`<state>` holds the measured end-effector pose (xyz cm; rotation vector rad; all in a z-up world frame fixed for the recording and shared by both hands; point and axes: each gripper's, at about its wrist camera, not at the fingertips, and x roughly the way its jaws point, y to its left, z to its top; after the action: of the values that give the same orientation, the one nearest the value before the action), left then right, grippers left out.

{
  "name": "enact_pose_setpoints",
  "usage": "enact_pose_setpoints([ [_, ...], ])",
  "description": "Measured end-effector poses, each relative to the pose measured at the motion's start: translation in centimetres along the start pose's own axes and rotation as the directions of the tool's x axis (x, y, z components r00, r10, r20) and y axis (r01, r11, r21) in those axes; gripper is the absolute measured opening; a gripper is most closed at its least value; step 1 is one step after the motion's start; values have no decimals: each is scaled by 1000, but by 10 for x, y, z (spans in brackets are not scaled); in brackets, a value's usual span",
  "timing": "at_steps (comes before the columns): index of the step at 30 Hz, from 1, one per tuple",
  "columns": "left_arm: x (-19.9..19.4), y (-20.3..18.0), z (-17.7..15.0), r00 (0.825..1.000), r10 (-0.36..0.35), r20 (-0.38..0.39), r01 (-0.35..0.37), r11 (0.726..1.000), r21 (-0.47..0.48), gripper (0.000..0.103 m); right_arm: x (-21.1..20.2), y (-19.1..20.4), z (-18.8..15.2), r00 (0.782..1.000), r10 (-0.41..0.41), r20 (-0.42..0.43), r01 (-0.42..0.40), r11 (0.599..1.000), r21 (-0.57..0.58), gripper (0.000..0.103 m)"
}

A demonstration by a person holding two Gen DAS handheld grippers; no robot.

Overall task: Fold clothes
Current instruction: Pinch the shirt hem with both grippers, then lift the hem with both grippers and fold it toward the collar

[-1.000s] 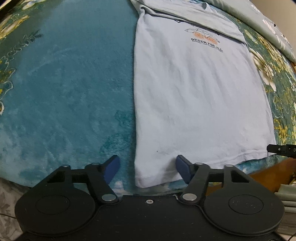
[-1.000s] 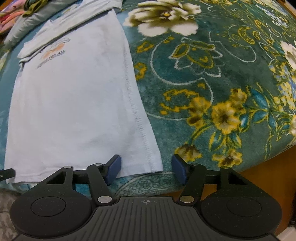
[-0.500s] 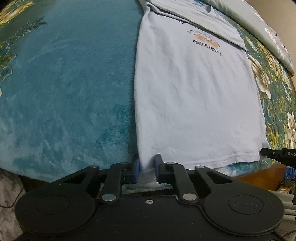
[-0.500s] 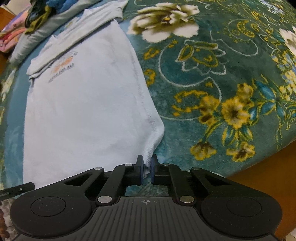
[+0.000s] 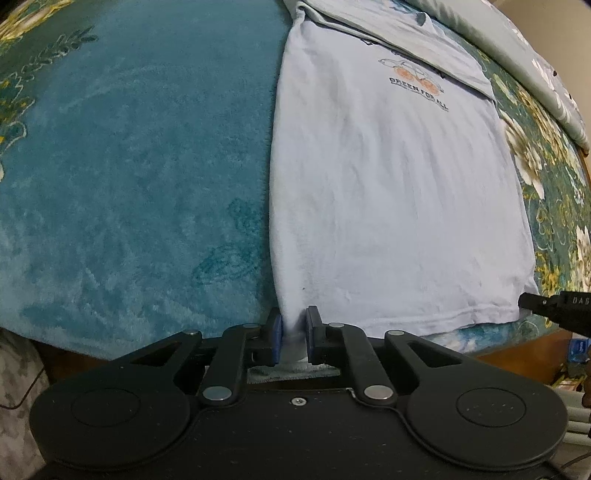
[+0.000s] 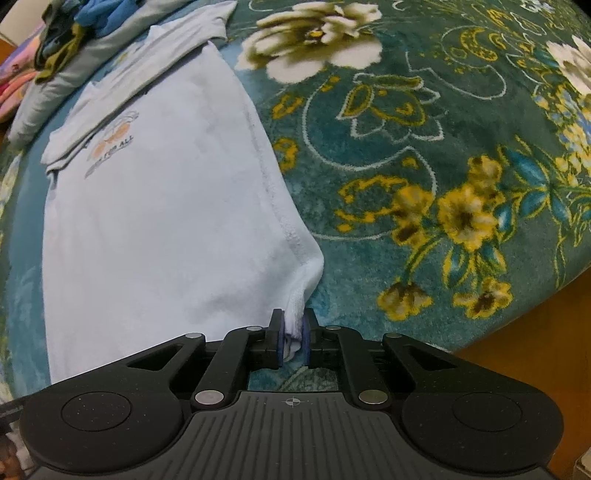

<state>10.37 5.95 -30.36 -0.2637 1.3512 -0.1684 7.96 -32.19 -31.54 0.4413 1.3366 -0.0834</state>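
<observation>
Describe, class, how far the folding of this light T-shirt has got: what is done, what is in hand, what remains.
Done: the T-shirt lies flat on the blanket, its sleeves folded in near the collar. In hand: the left hand-held gripper and the right hand-held gripper each pinch a hem corner. Left: carrying the hem up toward the printed logo for the crosswise fold, not yet begun.

A teal floral blanket [image 6: 424, 155] covers the bed, with a heap of colourful clothes [image 6: 62, 33] at its far corner.

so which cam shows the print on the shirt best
The left wrist view: the print on the t-shirt is sharp, lettering and orange graphic clear. In the right wrist view the print is skewed, and partly covered by the folded sleeve.
</observation>
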Motion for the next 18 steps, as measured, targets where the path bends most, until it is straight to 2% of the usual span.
enact_pose_setpoints([
  [4, -7, -1, -1, 1000, -5, 20, 5, 1000, 14, 2, -7, 3, 2, 999, 31, 4, -31, 999, -12, 5],
  [10, -36, -2, 11, 995, -37, 89, 36, 999, 14, 1, -34, 4, 12, 996, 67, 63, -68, 998, 6, 5],
  [18, -82, -7, 49, 971, -74, 227, 77, 997, -5, 1, -71, 18, 44, 975, 143, 168, -145, 989, -1, 5],
])
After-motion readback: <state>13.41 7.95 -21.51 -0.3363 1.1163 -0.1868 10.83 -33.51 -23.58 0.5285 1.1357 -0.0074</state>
